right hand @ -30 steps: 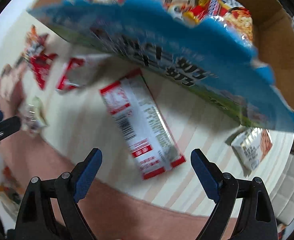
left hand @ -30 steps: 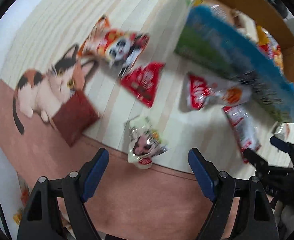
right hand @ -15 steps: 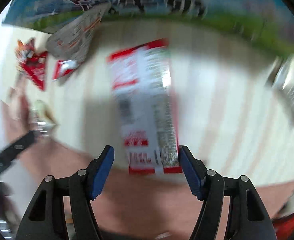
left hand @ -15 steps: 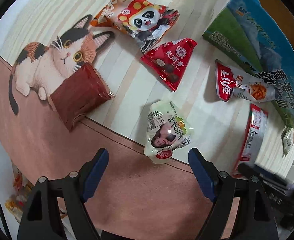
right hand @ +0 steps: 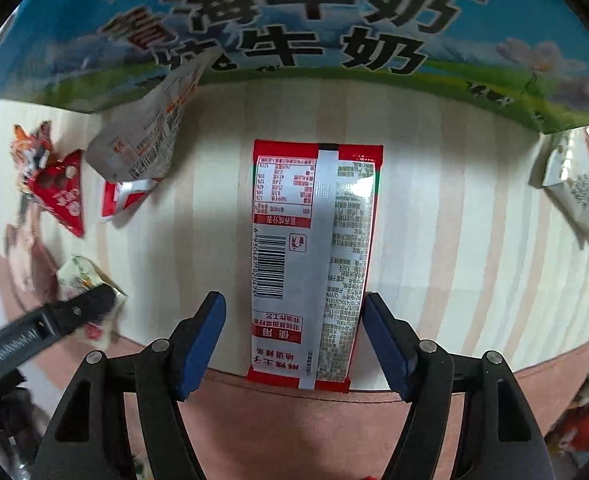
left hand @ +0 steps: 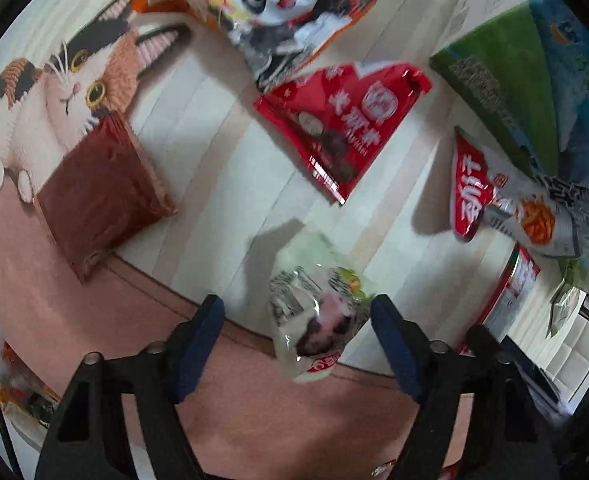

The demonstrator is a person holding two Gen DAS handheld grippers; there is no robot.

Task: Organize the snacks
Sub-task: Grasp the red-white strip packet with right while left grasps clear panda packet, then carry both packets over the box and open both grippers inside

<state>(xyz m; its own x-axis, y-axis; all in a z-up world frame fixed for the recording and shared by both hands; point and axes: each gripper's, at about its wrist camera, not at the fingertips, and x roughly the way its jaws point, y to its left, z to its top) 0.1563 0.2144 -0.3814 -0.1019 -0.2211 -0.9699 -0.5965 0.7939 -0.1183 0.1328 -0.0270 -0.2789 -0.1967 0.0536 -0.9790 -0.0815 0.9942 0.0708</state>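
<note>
- The step in hand was judged to be a double pickup; each packet would best be centred between the jaws and pinched across its width, low against the surface.
- The left gripper point(left hand: 296, 336) was held wide open, the pale green packet point(left hand: 318, 320) lying between its jaws, unclamped.
- The right gripper point(right hand: 294, 338) was likewise spread, the red packet point(right hand: 314, 256) lying between its jaws, the right one perhaps touching its edge.
- The milk box point(right hand: 294, 36) stood beyond both.
</note>
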